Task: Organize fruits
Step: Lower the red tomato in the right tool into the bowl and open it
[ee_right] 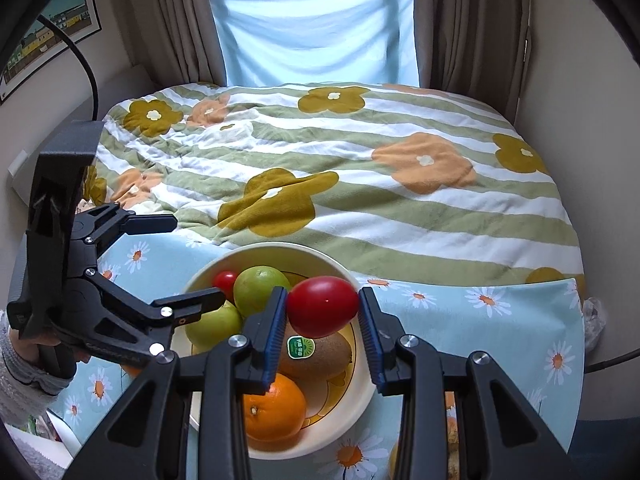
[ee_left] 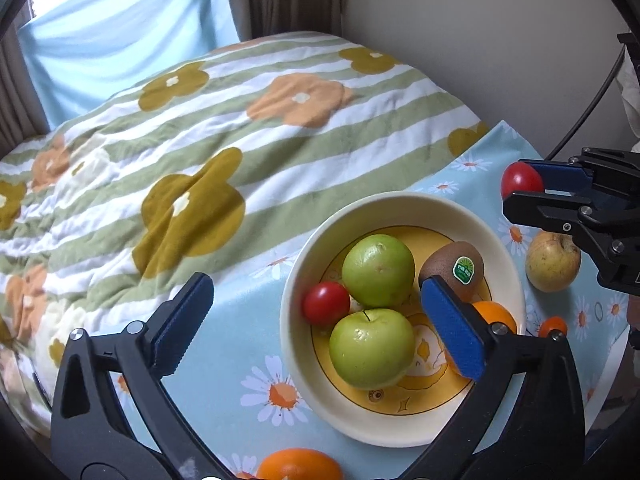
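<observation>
A cream bowl [ee_left: 400,200] with a yellow inside stands on a blue daisy cloth. It holds two green apples [ee_left: 378,270], a small red tomato [ee_left: 326,304], a stickered kiwi [ee_left: 454,266] and an orange [ee_right: 274,408]. My left gripper [ee_left: 316,284] hovers over the bowl's left half, open wide and holding nothing; its right finger [ee_left: 452,328] hangs in front of the kiwi. My right gripper [ee_right: 323,296] is shut on a larger red tomato [ee_right: 322,306] above the bowl's right part. The left wrist view shows that tomato [ee_left: 520,180] beyond the bowl's far right rim.
A yellowish apple [ee_left: 552,260] lies on the cloth right of the bowl, and another orange [ee_left: 298,466] lies at the near edge. A bed with a striped flowered quilt [ee_right: 360,168] lies beyond. A person's sleeve [ee_right: 16,368] and a black cable [ee_right: 80,52] are at the left.
</observation>
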{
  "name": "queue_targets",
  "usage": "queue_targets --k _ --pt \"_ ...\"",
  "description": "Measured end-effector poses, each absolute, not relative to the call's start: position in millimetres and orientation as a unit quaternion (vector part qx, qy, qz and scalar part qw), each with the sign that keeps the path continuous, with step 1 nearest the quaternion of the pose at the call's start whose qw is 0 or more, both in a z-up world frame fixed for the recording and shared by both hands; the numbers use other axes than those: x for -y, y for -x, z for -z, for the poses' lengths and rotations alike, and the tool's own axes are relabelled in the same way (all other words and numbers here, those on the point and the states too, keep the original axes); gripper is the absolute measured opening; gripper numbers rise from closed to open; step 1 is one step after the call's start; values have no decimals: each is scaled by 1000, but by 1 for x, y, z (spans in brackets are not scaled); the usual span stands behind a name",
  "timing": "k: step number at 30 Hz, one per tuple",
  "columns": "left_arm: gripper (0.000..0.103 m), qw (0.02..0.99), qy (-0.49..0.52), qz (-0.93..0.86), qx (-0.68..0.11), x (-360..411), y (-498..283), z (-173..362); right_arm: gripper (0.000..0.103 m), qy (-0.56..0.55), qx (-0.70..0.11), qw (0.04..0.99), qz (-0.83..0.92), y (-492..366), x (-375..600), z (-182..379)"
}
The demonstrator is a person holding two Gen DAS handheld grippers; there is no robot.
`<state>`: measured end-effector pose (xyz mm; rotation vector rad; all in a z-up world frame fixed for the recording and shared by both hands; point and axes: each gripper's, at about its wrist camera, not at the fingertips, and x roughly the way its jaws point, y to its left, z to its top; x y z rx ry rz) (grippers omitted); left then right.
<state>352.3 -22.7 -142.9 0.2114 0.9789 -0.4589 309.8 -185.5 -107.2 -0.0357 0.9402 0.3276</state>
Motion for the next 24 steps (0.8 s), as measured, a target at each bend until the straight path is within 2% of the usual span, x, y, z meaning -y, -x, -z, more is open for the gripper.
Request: queue_targets --k 16,24 --pt "103 855 -98 180 -476 -10 -323 132 33 10 -459 871 -176 -327 173 108" --pt "103 856 -92 160 -483 -21 -316 141 33 8 -484 855 -188 -345 164 131"
